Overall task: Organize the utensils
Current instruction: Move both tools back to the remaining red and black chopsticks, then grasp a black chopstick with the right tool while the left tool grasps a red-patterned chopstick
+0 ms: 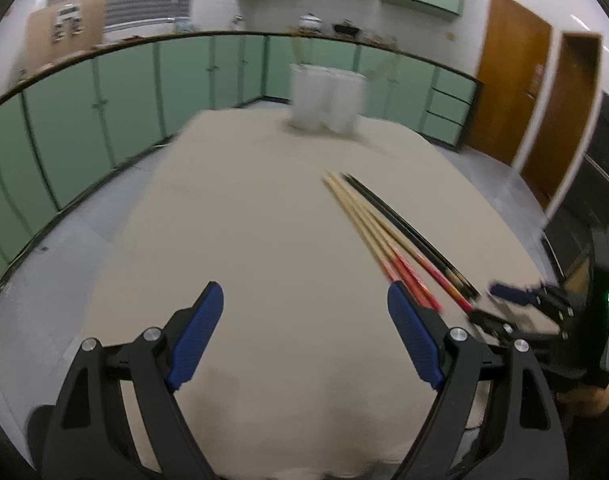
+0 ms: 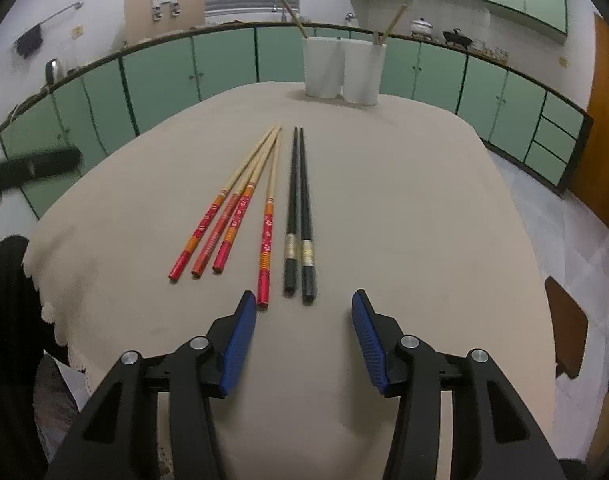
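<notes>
Several bamboo chopsticks with red and orange ends (image 2: 240, 208) lie fanned on the beige tablecloth (image 2: 404, 220), with two black chopsticks (image 2: 298, 216) right of them. My right gripper (image 2: 304, 304) is open and empty just short of the black pair's thick ends. Two white holders (image 2: 344, 70) stand at the table's far edge, each with a chopstick in it. In the left wrist view my left gripper (image 1: 304, 300) is open and empty over bare cloth, left of the chopsticks (image 1: 388, 236). The right gripper (image 1: 516, 304) shows at its right.
Green cabinets (image 2: 224, 64) under a counter run behind the table. Wooden doors (image 1: 512, 80) stand at the right. A brown chair (image 2: 564, 320) sits by the table's right edge. The left wrist view is blurred.
</notes>
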### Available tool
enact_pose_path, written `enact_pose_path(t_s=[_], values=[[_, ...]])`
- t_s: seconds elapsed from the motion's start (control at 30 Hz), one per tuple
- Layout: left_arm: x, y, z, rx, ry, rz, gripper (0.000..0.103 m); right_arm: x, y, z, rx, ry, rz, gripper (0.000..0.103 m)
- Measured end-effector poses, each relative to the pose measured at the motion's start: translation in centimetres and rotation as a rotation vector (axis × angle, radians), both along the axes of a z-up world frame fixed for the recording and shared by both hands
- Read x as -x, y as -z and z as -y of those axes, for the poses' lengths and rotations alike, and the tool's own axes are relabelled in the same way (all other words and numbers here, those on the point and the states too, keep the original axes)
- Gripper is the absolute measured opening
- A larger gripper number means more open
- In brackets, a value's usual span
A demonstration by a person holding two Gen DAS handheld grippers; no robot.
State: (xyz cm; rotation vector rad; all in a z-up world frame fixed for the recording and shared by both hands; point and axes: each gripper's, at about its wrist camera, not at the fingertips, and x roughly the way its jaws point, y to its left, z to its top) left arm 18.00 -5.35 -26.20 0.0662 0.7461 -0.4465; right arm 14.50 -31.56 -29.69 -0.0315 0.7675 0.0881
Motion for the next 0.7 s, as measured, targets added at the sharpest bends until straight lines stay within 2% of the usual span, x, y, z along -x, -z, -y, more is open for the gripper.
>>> enact_pose_path(t_s=[0.1, 0.33, 0.53, 0.7], values=[[1.0, 1.5, 2.8, -0.017, 0.069, -0.015, 0.082, 0.4, -0.1, 1.2, -0.003, 0.007, 0.007, 0.049], [1.3, 4.0, 6.8, -0.059, 0.132, -0.044, 0.081, 1.6, -0.7, 4.5, -0.052, 0.076, 0.012, 0.050], [0.1, 6.0, 8.1, -0.168, 0.093, -0.055, 0.080, 1.1, 0.3, 3.8, -0.041, 0.050, -0.008, 0.050], [-0.7, 5.8, 6.7, -0.164, 0.026, -0.059, 0.080, 0.7, 0.6, 2.8, -0.023, 0.027, -0.003, 0.050]])
